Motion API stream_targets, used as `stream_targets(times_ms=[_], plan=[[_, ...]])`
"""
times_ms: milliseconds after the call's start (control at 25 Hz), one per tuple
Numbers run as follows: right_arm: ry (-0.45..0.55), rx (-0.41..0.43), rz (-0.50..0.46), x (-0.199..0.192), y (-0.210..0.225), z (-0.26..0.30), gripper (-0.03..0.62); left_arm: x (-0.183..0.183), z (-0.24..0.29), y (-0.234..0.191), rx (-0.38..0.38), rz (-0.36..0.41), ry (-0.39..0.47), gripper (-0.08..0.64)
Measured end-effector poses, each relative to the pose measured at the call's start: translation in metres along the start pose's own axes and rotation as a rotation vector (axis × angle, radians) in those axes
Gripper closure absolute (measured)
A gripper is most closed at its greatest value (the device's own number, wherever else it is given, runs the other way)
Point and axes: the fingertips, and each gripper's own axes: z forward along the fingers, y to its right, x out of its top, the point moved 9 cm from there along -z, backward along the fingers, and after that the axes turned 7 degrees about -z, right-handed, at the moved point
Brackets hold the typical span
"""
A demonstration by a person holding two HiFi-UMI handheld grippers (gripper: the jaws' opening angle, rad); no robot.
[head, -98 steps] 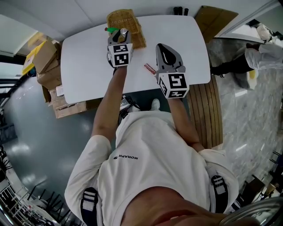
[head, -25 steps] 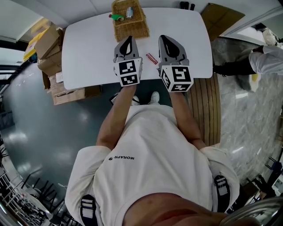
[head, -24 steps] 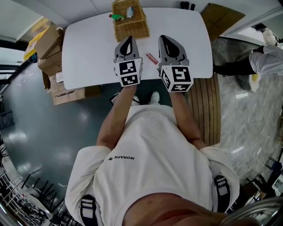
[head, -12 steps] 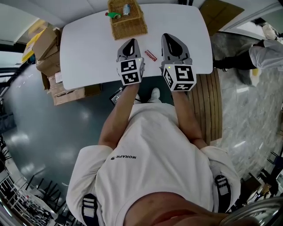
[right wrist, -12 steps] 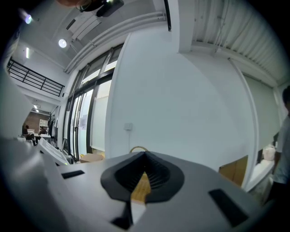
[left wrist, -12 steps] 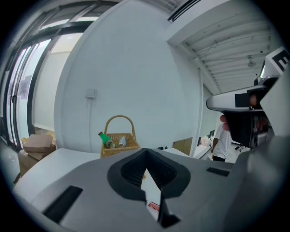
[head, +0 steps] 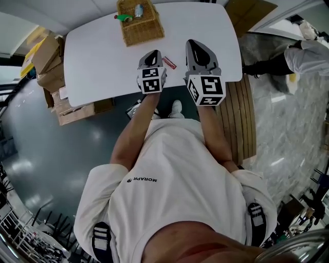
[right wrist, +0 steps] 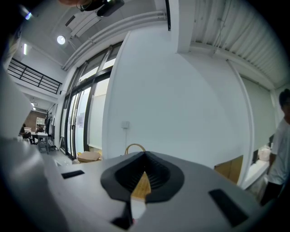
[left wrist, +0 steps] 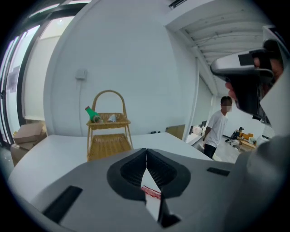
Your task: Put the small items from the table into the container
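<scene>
Lying on the white oval table [head: 103, 56] at upper centre of the head view, the small red flat packet [head: 169, 62] sits between my two grippers, just right of the left gripper [head: 152, 53], whose jaws are closed and empty. My right gripper [head: 193, 43] is likewise closed on nothing. A two-tier woven wicker basket [head: 140, 23] stands at the top edge, holding a green item [head: 122, 17] and a silvery item [head: 138, 10].
</scene>
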Motion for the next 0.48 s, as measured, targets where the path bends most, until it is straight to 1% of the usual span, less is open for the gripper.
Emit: stream_targets(times_ms=[80, 160, 360, 440, 480], plan=[[-0.001, -0.009, -0.001, -0.002, 0.003, -0.002, 0.588, -0.013, 0.011, 0.003, -0.008, 0.005, -0.034, 0.557], [-0.004, -0.017, -0.002, -0.003, 0.005, -0.003, 0.588, -0.026, 0.019, 0.006, -0.011, 0.040, -0.064, 0.557], [-0.018, -0.031, -0.005, -0.007, 0.010, -0.008, 0.588, -0.056, 0.039, 0.015, -0.058, 0.095, -0.128, 0.555], [-0.022, -0.036, -0.008, -0.007, 0.015, -0.008, 0.588, -0.066, 0.047, 0.017, -0.065, 0.087, -0.158, 0.544], [-0.023, -0.038, -0.010, -0.006, 0.016, -0.008, 0.588, -0.070, 0.051, 0.017, -0.065, 0.079, -0.175, 0.519]])
